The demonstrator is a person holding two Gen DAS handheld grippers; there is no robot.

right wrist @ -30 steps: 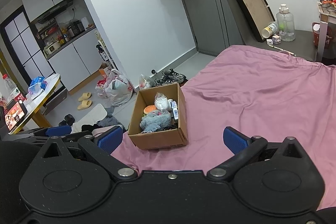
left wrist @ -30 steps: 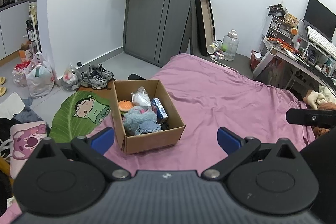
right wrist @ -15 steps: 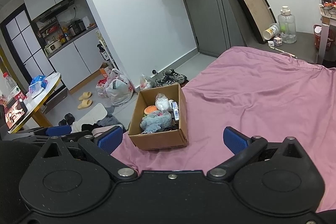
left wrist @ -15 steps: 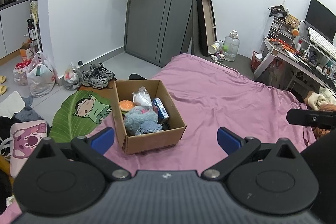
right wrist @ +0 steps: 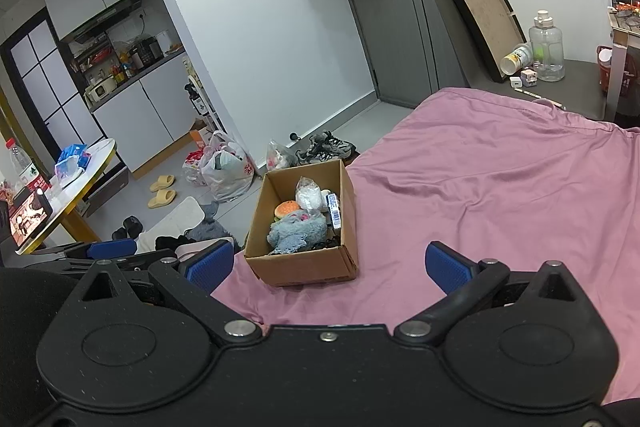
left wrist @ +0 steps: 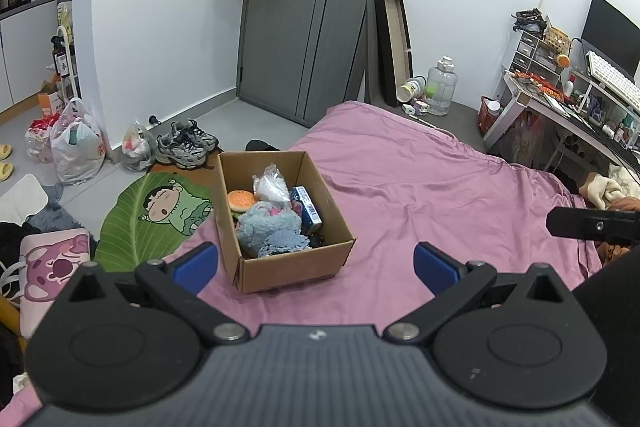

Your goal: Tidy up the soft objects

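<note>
Sitting near the left edge of the pink bedsheet (left wrist: pixel 440 195), an open cardboard box (left wrist: pixel 292 263) is seen from both wrist views. Inside it are packed a blue plush toy (left wrist: pixel 268 227), a burger-shaped toy (left wrist: pixel 241 200), a clear plastic bag (left wrist: pixel 272 187) and a blue carton (left wrist: pixel 306 209). The left gripper (left wrist: pixel 316 263) is held wide open with nothing between its blue pads. The right gripper (right wrist: pixel 328 265) is likewise spread wide and empty, well short of the box.
</note>
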